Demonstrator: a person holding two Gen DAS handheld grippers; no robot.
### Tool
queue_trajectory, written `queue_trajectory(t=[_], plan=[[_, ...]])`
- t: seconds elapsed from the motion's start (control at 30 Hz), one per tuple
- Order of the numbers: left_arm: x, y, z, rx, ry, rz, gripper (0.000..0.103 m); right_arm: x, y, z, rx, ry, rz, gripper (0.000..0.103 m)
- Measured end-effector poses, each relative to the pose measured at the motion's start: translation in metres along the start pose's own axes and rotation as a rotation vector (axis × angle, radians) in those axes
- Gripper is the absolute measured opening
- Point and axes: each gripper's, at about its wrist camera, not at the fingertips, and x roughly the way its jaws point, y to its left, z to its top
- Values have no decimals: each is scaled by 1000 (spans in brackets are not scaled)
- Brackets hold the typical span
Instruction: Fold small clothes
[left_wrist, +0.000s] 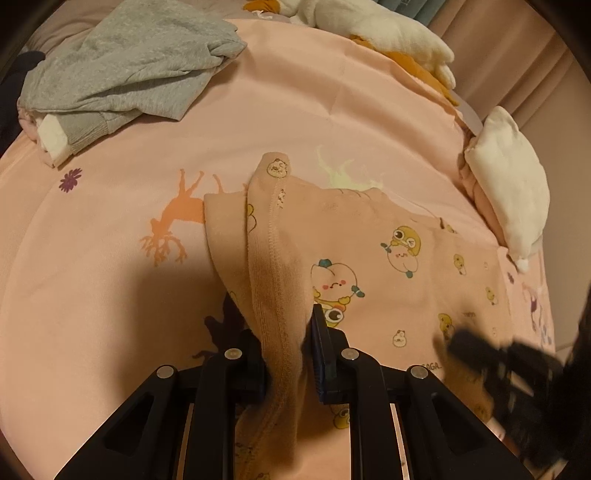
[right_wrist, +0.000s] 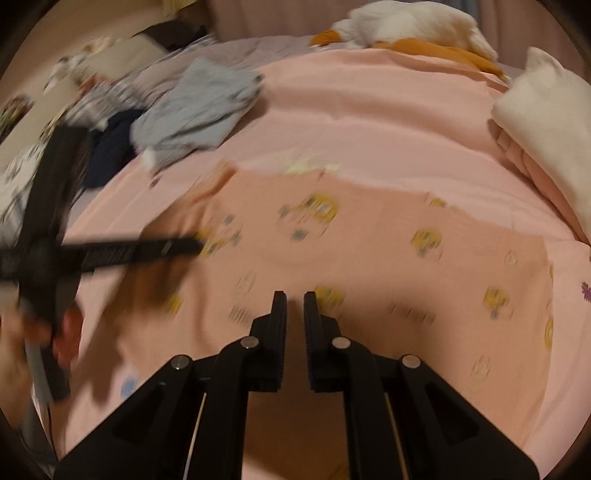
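While the left gripper (left_wrist: 286, 350) stands low in the centre of its view, its two jaws are clamped on a bunched, stitched edge of one peach garment (left_wrist: 388, 266), printed with small cartoon figures. That garment spreads from the centre to the lower right of the frame over a pink sheet (left_wrist: 295, 92). One grey garment (left_wrist: 125, 62) lies crumpled at upper left, one plush toy (left_wrist: 369, 22) along the top, and one white pillow (left_wrist: 513, 184) at the right edge. In the blurred right wrist view, the right gripper (right_wrist: 294, 306) has its jaws nearly together with nothing visible between them, above the same peach cloth.
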Motion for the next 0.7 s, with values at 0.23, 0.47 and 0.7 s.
queue_trajectory(t=[0.23, 0.47, 0.7], plan=[[3, -5, 0, 3, 6, 35, 16, -2, 8, -20, -20, 51, -3, 10], [3, -6, 1, -17, 7, 48, 16, 3, 21, -44, -58, 71, -8, 10], [-13, -13, 6, -16, -13, 27, 15, -29, 3, -37, 93, -26, 116, 13]])
